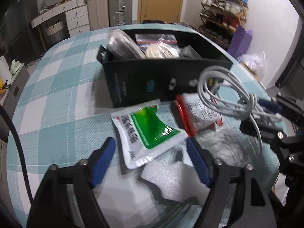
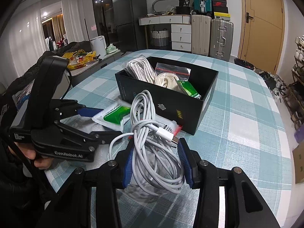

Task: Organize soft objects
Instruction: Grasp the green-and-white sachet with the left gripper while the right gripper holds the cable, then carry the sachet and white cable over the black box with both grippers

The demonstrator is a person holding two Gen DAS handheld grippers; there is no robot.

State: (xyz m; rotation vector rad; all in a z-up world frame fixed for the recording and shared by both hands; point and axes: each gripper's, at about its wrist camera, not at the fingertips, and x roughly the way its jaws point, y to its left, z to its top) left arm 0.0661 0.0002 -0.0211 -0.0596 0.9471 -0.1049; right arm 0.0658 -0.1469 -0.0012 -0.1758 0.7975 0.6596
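A black box [image 1: 144,79] [image 2: 190,112] stands on the checked tablecloth and holds rope coils [image 2: 140,70], zip bags and a green packet [image 2: 188,90]. My right gripper [image 2: 154,148] is shut on a coiled white cable [image 2: 150,142] and holds it above the table in front of the box; the cable also shows in the left wrist view [image 1: 226,95]. My left gripper [image 1: 151,144] is open, its blue fingers on either side of a green and white packet [image 1: 148,131] [image 2: 114,115] lying on the table. A red-edged packet [image 1: 197,114] lies beside it.
Bubble wrap [image 1: 171,176] lies under the left gripper. Suitcases [image 2: 210,36], drawers, a fridge and a door stand beyond the table's far edge. A shoe rack [image 1: 222,11] and a purple bag [image 1: 240,40] are at the right.
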